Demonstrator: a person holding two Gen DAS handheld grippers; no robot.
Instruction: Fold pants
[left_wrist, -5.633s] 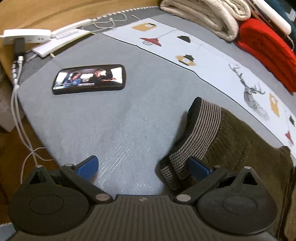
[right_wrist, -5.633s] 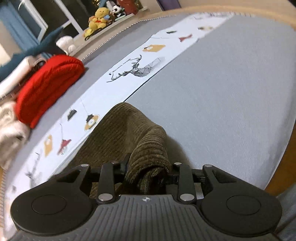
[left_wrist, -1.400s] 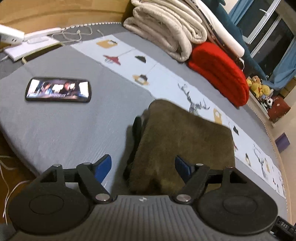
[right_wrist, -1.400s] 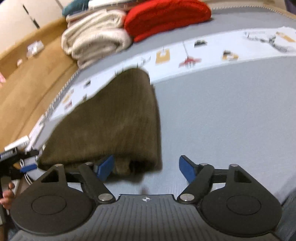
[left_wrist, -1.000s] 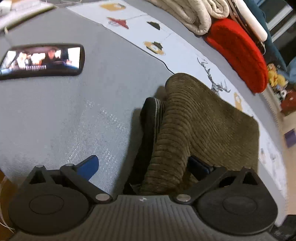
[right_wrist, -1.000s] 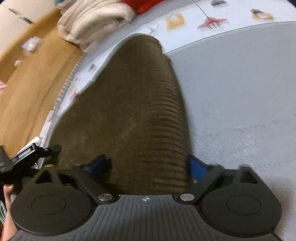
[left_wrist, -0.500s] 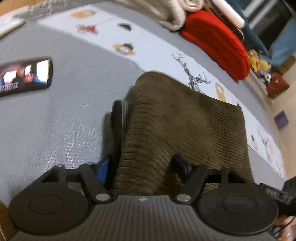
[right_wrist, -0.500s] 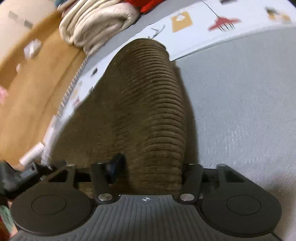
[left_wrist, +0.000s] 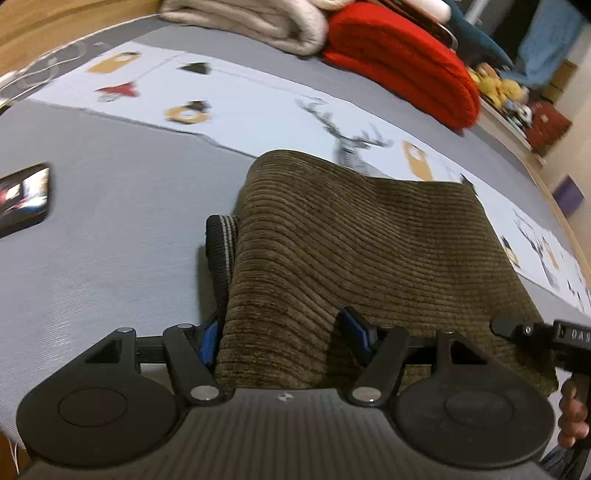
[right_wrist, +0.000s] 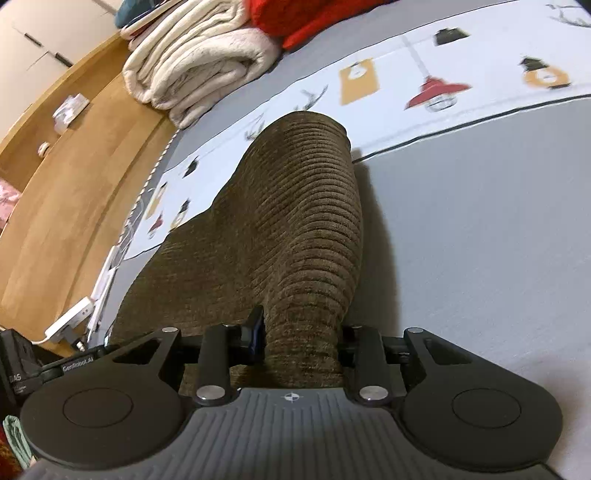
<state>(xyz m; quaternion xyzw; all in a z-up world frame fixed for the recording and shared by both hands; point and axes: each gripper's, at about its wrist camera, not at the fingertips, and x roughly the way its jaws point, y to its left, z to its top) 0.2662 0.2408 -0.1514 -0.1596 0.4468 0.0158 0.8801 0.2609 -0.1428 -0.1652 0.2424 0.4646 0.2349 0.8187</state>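
The olive corduroy pants (left_wrist: 351, 236) lie folded on the grey bed cover, with a striped black waistband (left_wrist: 221, 236) showing at the left edge. My left gripper (left_wrist: 284, 336) is shut on the near left end of the folded pants. In the right wrist view the pants (right_wrist: 306, 206) rise in a ridge, and my right gripper (right_wrist: 301, 339) is shut on their near right end. The right gripper's body (left_wrist: 546, 336) shows at the right edge of the left wrist view.
A phone (left_wrist: 22, 203) with a lit screen lies to the left. A folded cream blanket (right_wrist: 199, 62) and a red blanket (left_wrist: 402, 62) lie along the far side. A white power strip (right_wrist: 72, 321) sits at the bed's edge beside a wooden surround (right_wrist: 74, 184).
Both grippers were open around the ends of the folded pants a second ago. They have since closed on the fabric, and the right end now stands up in a ridge.
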